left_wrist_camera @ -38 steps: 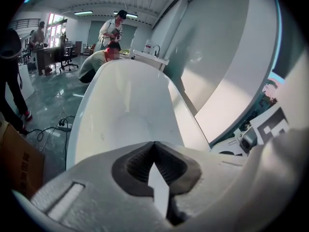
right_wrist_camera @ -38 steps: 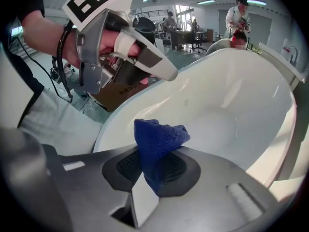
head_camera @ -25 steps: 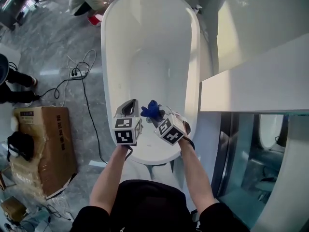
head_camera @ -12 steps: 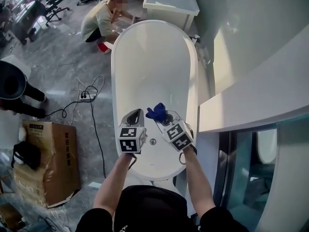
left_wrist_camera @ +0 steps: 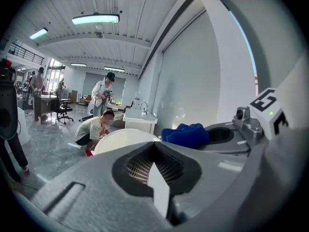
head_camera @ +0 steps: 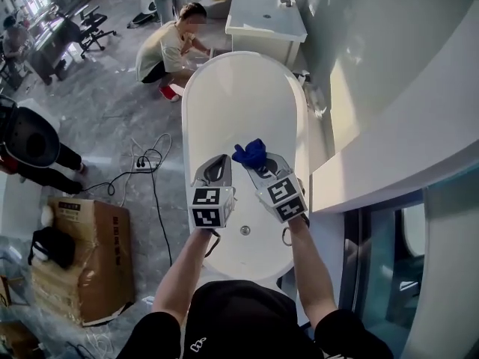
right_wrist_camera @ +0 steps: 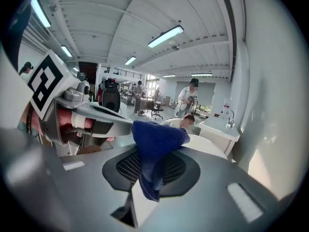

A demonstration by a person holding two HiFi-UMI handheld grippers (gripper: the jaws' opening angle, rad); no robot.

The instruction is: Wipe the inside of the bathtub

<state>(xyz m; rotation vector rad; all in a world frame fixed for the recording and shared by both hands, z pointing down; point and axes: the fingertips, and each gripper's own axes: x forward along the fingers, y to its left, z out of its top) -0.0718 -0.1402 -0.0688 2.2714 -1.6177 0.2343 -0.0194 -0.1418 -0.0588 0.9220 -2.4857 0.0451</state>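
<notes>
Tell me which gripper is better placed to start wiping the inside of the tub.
Right. The right gripper is shut on the cloth and hangs over the tub; the left gripper is shut and holds nothing, so it would first need the cloth.

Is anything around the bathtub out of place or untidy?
A loose black cable with power strip sprawls over the grey floor left of the white oval bathtub, untidy. The blue cloth is clamped in the right tongs.

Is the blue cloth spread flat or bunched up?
Bunched up: the cloth hangs crumpled from the right gripper, whose jaws are shut on it.
</notes>
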